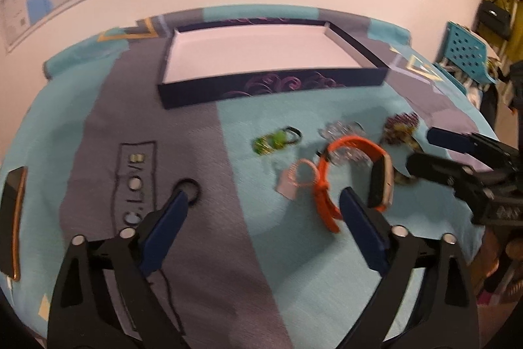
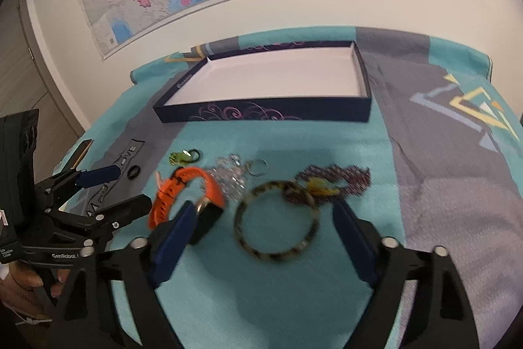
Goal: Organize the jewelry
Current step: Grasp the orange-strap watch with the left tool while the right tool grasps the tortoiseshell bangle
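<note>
**Two grippers over jewelry on a blue cloth**

Left wrist view: the left gripper (image 1: 263,201) is wide apart and holds nothing. Its right finger sits just beside the orange watch (image 1: 353,175), which lies on the blue and grey cloth (image 1: 294,251). A small black ring (image 1: 189,189) lies by its left finger. Farther off are a green charm (image 1: 274,141) and a clear beaded piece (image 1: 341,133). The dark tray (image 1: 271,87) with a white inside lies behind them, with nothing in it.

Right wrist view: the right gripper (image 2: 264,215) is also wide apart and grips nothing. The spotted bangle (image 2: 276,219) lies on the cloth between its fingers; the picture is blurry, but the fingers seem not to touch it. A purple beaded string (image 2: 340,177) lies just behind the bangle.
</note>
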